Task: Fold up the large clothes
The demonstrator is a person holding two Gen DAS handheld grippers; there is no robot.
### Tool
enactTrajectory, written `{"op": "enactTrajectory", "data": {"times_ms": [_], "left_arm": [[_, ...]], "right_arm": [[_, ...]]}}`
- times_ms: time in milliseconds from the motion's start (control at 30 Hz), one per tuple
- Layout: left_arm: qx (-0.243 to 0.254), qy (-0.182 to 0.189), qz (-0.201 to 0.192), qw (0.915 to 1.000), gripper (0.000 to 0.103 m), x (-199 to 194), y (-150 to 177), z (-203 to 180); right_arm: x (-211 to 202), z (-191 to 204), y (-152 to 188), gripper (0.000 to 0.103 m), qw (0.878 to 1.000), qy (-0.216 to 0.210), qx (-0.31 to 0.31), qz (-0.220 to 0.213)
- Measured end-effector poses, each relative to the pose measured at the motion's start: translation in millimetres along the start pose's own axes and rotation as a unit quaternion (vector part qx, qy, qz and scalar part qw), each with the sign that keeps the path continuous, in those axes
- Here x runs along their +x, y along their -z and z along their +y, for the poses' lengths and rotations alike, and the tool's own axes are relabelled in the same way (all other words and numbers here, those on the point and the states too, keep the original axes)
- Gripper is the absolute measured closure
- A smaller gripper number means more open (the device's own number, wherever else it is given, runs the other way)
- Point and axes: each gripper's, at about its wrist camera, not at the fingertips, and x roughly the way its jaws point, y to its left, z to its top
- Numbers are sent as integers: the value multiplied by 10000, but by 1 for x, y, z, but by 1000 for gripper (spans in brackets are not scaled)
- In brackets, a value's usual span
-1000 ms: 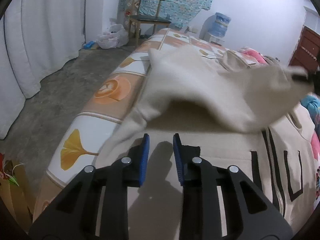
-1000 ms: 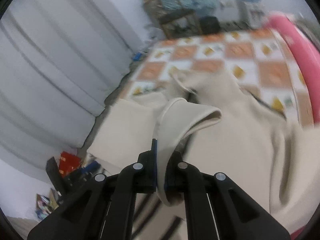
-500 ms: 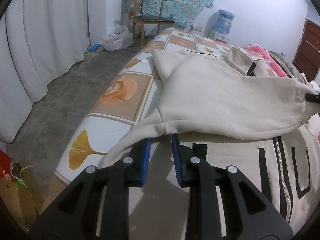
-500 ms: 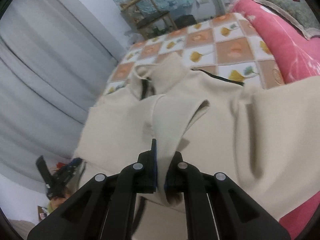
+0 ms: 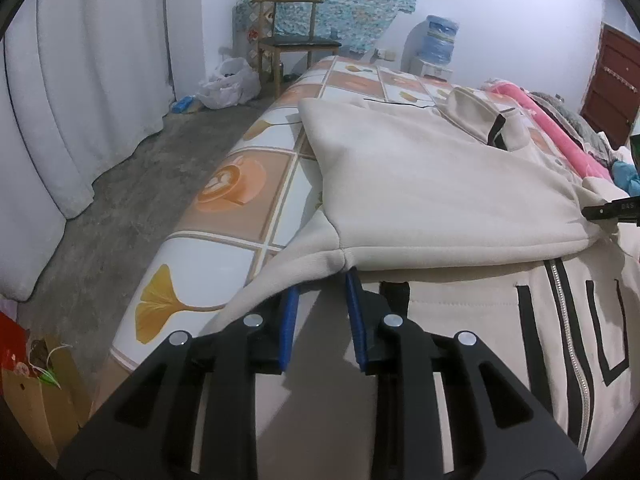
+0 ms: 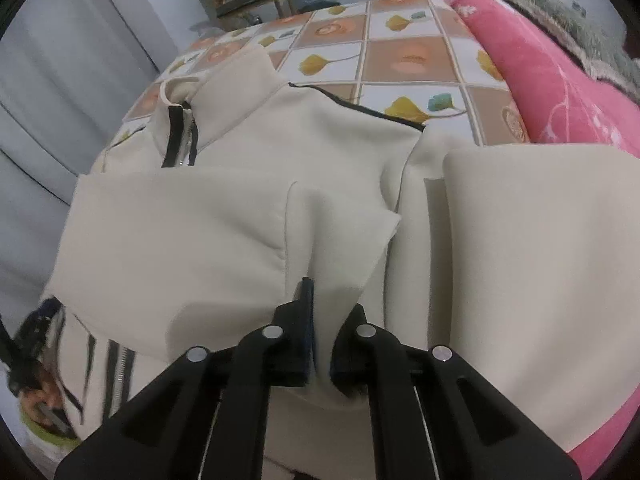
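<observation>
While the cream jacket (image 6: 224, 216) is lying spread on the tiled-print bed (image 5: 224, 216), the right gripper (image 6: 320, 320) is pinching its folded-over sleeve (image 6: 340, 232) — jaws just easing apart. The left gripper (image 5: 320, 304) is hovering at the jacket's edge — jaws apart, gripping nothing.

Two close downward views, shared jacket (image 5: 420, 184)

A cream zip-up jacket (image 6: 248, 220) with black trim lies spread front-up on the bed, its stand-up collar (image 6: 224, 92) toward the far end. One sleeve (image 5: 432, 196) is folded across the chest, and its cuff (image 6: 336, 248) sits between black gripper fingers.
</observation>
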Motion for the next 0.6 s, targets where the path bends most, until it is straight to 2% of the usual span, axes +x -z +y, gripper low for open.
{"op": "enactTrajectory", "data": {"times_ms": [100,200,267,300,400,467,600], "left_arm": [[-71,126,34,9999,79,0,-1,4],[-163,230,63,9996,79,0,-2,7],[-194,258,53,9995,79,0,-2,7],[-199,262,44,9994,79,0,-1,7],[-223,277,-1,9994,79,0,0,7],[-236,295,-18,9993,79,0,1,7],[-295,387,35,9988,79,-1,0,9]], "right_arm": [[-10,4,0,82,9990,389,-67,-231],[-32,14,5,81,9934,958,-273,-577],[-47,24,10,81,9881,1176,-486,-861],[-54,28,13,81,9873,1141,-582,-937],[-58,39,26,81,9907,531,-898,-869],[-50,38,31,81,9921,492,-891,-727],[-20,9,38,81,9989,259,-284,-262]]}}
